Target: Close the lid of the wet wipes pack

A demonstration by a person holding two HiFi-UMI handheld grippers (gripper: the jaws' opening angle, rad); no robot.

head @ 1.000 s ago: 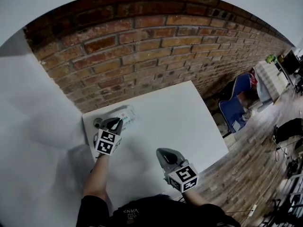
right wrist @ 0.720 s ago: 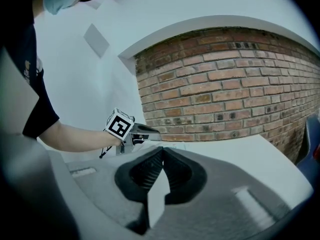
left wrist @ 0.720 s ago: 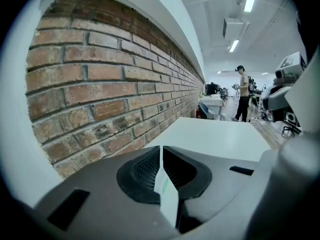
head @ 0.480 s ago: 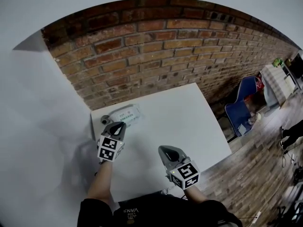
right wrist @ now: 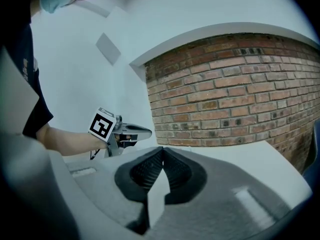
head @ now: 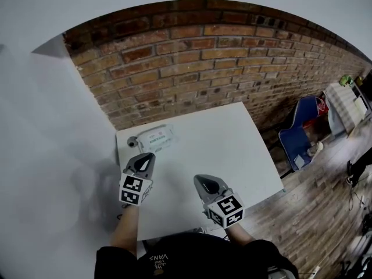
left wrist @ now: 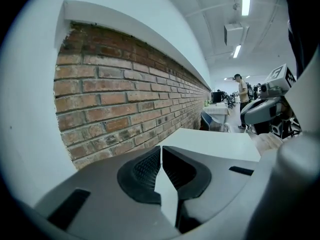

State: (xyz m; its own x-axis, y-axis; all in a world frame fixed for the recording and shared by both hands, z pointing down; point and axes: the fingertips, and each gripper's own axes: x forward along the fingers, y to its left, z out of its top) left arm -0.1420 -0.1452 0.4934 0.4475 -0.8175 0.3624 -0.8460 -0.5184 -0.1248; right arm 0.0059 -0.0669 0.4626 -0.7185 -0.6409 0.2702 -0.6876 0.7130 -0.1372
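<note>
Wet wipes pack (head: 156,138) lies at the far left corner of the counter (head: 232,150), just beyond the left tongs (head: 143,161). These and the right tongs (head: 204,183) are clenched, empty. A hard push may slide it off the edge.

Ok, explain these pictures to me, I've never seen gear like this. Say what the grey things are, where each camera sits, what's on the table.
There is no robot here. A person holds a two-jaw tool in each hand: the left gripper and the right gripper. The cubes with black-and-white squares are part of them. The top-down picture comes from a camera on the person's head; the other two come from cameras riding on each gripper, looking along its jaws. Both pairs of jaws are closed with nothing between them. On the white table, near the brick wall, lies the wet wipes pack, touched by neither gripper. Its lid is too small to judge.
</note>
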